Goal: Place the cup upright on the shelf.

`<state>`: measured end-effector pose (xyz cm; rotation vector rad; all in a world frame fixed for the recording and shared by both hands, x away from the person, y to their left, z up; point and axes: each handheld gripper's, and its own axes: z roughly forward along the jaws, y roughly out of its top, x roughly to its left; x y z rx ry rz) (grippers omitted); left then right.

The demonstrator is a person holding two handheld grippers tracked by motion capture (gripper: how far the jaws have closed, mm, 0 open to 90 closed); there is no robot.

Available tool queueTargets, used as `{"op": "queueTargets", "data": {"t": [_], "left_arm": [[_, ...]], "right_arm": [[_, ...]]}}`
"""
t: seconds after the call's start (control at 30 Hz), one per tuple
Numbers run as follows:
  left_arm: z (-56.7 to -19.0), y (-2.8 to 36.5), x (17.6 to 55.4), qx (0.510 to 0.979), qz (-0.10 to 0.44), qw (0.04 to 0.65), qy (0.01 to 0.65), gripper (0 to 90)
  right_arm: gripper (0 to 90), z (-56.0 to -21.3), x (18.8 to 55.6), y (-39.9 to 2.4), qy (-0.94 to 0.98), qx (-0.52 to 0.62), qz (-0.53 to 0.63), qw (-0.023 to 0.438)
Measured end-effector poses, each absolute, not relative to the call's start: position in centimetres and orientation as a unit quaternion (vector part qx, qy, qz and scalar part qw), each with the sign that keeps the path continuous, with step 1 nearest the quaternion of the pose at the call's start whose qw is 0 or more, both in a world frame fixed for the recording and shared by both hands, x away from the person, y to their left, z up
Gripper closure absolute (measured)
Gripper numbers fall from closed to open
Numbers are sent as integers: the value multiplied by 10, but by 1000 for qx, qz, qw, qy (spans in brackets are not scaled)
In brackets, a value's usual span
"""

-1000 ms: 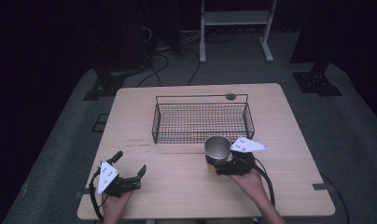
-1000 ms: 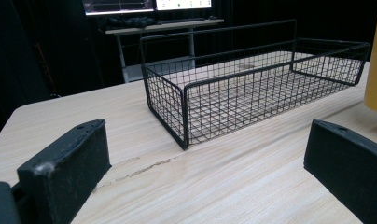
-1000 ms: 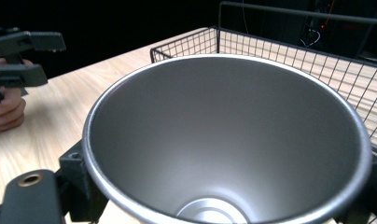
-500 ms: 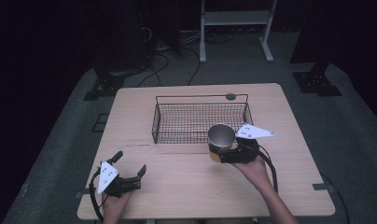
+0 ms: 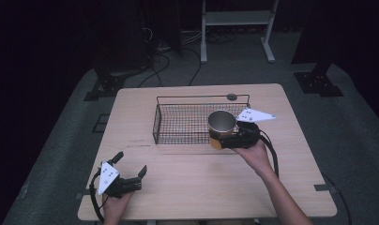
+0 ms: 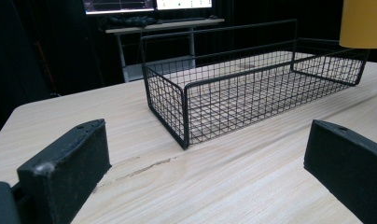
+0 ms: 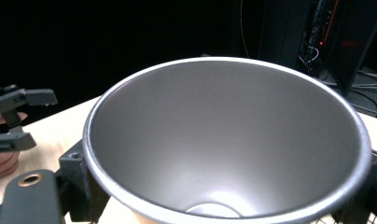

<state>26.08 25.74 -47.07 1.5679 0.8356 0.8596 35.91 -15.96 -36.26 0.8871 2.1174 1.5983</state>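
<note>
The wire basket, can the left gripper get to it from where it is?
Probably yes. The left gripper rests open on the bare table, aimed toward the wire basket, with nothing lying between them.

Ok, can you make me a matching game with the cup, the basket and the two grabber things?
Things:
1. cup
2. wire basket
3. left gripper
4. right gripper

States:
A. black mesh, sitting on the table with nothing in it
B. open, down near the table's front edge
C. yellow outside, silvery inside, held up
D. shut on the cup

Pairs: 1-C, 2-A, 3-B, 4-D
</note>
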Motion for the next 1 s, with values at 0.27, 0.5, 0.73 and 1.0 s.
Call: {"op": "queueTargets", "data": {"t": [0.27, 0.5, 0.73, 1.0], "left_arm": [[-471, 257, 261, 663, 363, 551, 353, 0], [-471, 257, 261, 663, 362, 552, 354, 0], [-471, 257, 261, 663, 362, 552, 354, 0], [-471, 257, 261, 663, 362, 552, 354, 0]], "right_arm": [[124, -353, 380, -159, 747, 319, 557, 173], [121, -356, 400, -158, 751, 328, 548, 169], [115, -358, 419, -158, 754, 335, 540, 168], [115, -363, 438, -160, 750, 352, 537, 160]]}}
